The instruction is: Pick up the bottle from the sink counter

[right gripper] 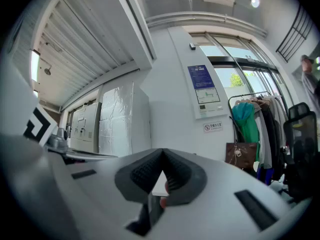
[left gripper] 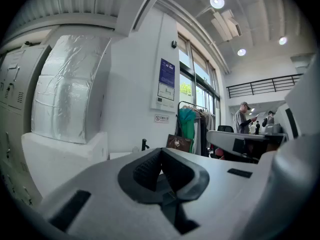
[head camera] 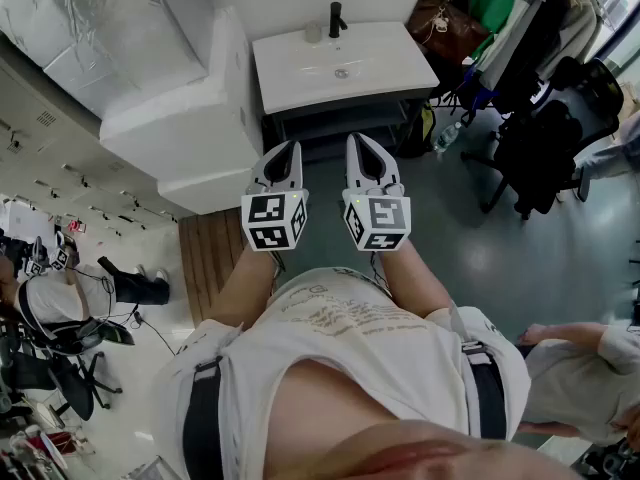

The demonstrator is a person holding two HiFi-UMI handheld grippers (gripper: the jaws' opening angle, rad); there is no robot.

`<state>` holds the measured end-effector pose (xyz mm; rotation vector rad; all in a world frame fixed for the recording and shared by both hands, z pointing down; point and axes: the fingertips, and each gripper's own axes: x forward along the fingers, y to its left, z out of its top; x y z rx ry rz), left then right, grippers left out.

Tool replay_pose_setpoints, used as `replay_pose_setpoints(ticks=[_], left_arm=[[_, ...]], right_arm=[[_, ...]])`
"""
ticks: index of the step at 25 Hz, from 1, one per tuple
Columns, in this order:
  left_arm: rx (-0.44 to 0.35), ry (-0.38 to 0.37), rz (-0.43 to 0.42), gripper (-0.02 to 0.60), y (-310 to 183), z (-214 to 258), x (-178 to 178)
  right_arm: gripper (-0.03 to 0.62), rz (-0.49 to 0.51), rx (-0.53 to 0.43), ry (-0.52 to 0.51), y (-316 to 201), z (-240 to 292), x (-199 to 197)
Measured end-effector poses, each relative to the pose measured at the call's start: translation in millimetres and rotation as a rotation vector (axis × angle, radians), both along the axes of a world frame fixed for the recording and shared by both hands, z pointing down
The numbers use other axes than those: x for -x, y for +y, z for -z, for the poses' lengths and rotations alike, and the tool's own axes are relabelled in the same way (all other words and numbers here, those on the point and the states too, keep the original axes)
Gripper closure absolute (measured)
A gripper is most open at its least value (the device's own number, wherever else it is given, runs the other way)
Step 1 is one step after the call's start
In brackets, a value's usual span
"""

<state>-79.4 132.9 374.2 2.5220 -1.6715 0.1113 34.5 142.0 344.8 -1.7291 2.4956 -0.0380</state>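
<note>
The white sink counter (head camera: 300, 78) stands ahead of me at the top of the head view, with a black faucet (head camera: 337, 18) at its back edge. A small pale bottle (head camera: 313, 32) stands just left of the faucet. Both grippers hang side by side over the floor, well short of the counter. My left gripper (head camera: 292, 148) is shut with nothing in it, and my right gripper (head camera: 358, 140) is shut and empty too. In the left gripper view the shut jaw tips (left gripper: 161, 151) point toward the faucet (left gripper: 144, 144). The right gripper (right gripper: 162, 153) looks at the wall and shows no bottle.
A large white wrapped unit (head camera: 190, 118) stands left of the sink. A brown bag (head camera: 447, 26) and a clothes rack (head camera: 540, 8) stand to the right, with a black chair (head camera: 545, 148) and a water bottle (head camera: 447, 136) on the floor. People stand at the far right (left gripper: 243, 118).
</note>
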Motion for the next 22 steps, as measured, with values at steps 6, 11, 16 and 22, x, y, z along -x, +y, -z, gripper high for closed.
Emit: replay_pose_setpoints(ticks=[6,11,16,22], left_arm=[[0.008,0.007,0.006,0.561,9,-2,2],[0.012,0.005,0.000,0.561,19,-6,4],[0.025,0.012,-0.002,0.560,27,-10,15],[0.023,0.030,-0.007,0.561,30,-10,41]], right_arm=[[0.571,0.000,0.003,0.003,9,0,3],[0.571,0.010,0.010,-0.009,17,-3,11],[0.571,0.030,0.016,-0.004,24,-4,30],[0.571,0.022,0.012,-0.003,26,-1,56]])
